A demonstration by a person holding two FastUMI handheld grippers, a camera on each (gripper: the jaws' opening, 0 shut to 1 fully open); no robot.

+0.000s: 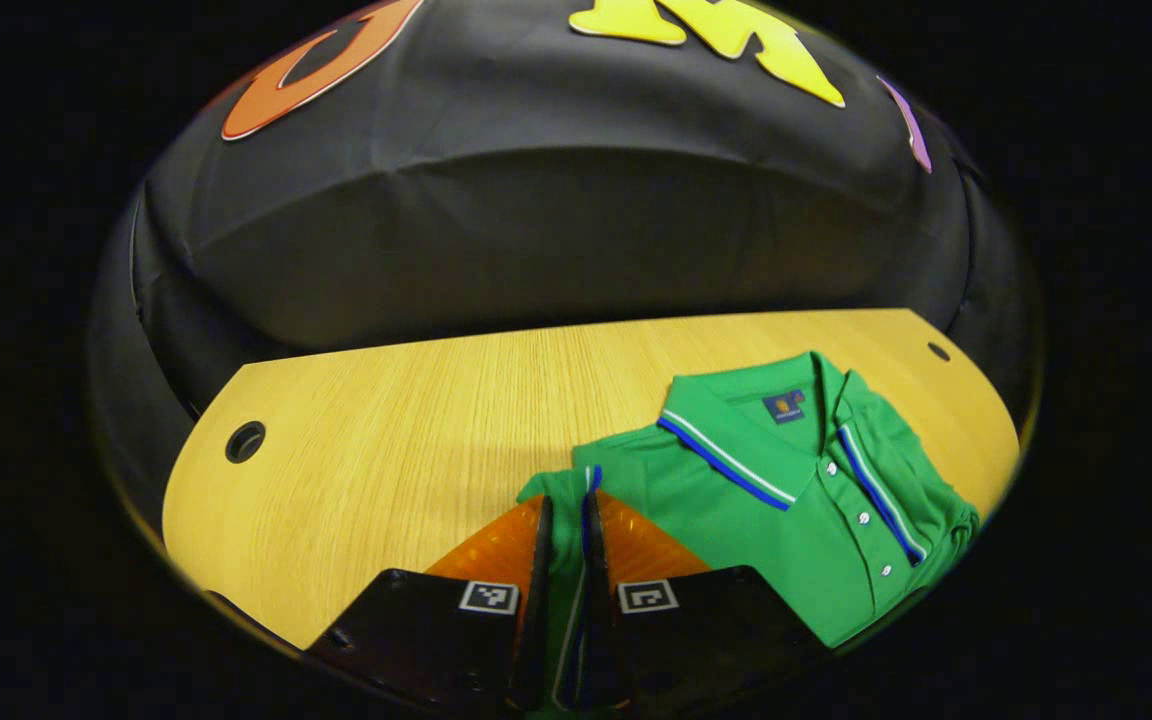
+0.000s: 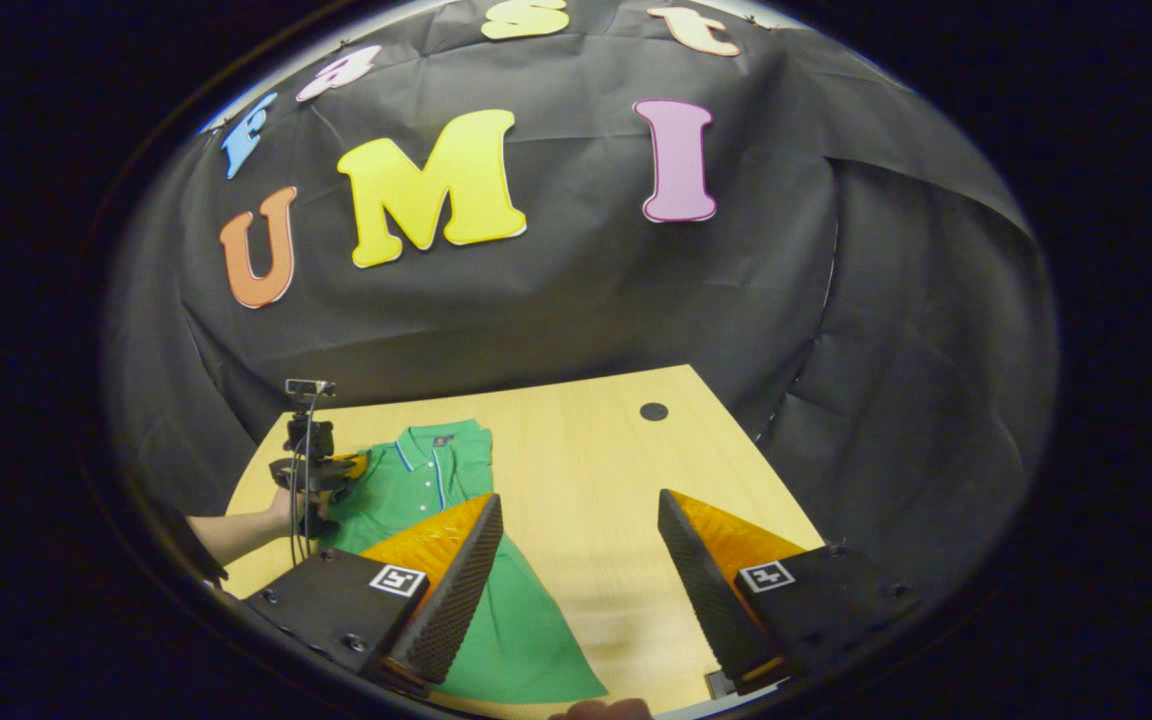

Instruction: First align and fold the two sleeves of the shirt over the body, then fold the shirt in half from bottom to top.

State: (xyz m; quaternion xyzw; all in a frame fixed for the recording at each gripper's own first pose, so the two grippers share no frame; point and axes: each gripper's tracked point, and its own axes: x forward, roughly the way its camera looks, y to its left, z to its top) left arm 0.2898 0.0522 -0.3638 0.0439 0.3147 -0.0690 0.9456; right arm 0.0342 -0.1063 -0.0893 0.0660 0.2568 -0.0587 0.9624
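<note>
- Green polo shirt [image 1: 786,520] lies flat on the wooden table [image 1: 386,450], with its collar [image 1: 736,440] toward the black cloth wall [image 1: 536,230].
- In the left gripper view, the left gripper [image 1: 568,540] sits low over the table, and its two fingers are pressed together on a green sleeve [image 1: 564,500] with a blue edge.
- The pinched sleeve is at the side of the shirt, and the shirt's body spreads out to the right of the fingers.
- In the right gripper view, the right gripper [image 2: 581,545] is held up above the table, and its two fingers are spread wide with nothing between them.
- The bottom part of the shirt [image 2: 526,630] lies under and just beside one finger of this gripper; bare table [image 2: 596,470] shows in the gap between the fingers.
- Farther off in the right gripper view, a hand [image 2: 281,510] holds the left gripper [image 2: 321,470] at the shirt's far side, near the collar.
- A round hole [image 2: 653,411] is in the table, well apart from the shirt.
</note>
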